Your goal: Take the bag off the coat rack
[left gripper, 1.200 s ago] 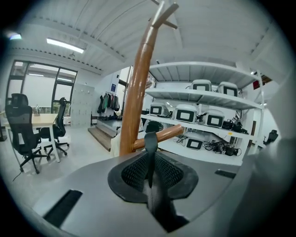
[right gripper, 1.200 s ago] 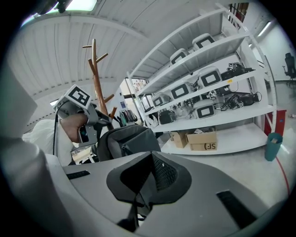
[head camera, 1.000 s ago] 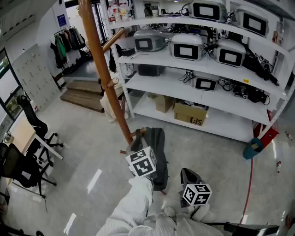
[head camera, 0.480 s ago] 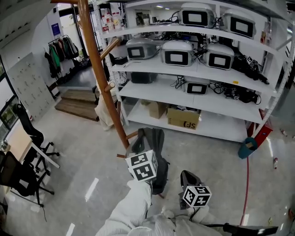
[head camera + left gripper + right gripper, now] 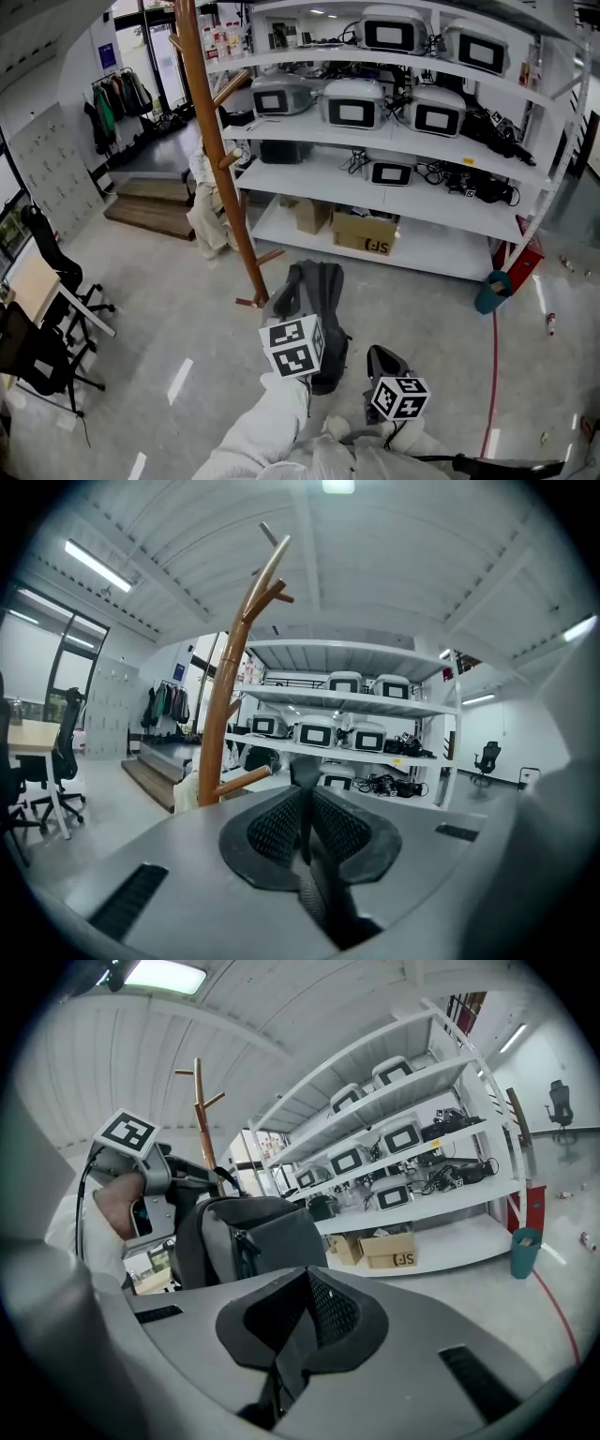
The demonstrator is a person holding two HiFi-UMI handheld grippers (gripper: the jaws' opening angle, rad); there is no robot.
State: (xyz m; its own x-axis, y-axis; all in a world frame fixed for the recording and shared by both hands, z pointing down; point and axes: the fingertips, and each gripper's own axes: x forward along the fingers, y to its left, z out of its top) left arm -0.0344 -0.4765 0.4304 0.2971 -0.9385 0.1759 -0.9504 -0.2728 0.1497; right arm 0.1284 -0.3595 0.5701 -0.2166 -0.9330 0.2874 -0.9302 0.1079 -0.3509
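A dark grey bag (image 5: 321,305) hangs off the wooden coat rack (image 5: 217,150), just to the right of its pole, held by a strap. My left gripper (image 5: 305,794) is shut on that dark strap (image 5: 305,772), which runs up between the pads; its marker cube (image 5: 292,345) sits in front of the bag. In the right gripper view the bag (image 5: 258,1239) hangs to the left and ahead. My right gripper (image 5: 302,1288) is shut with nothing in it, low and to the right of the bag, its cube (image 5: 400,396) by the person's sleeve.
White shelving (image 5: 394,192) with grey monitors, cables and cardboard boxes (image 5: 363,232) stands behind the rack. A low peg (image 5: 267,258) sticks out of the pole near the bag. Office chairs (image 5: 47,281) and a desk are at left, wooden steps (image 5: 150,202) beyond.
The left gripper and the bag have shifted right and away from the rack's pole and low peg. The right gripper has stayed where it was.
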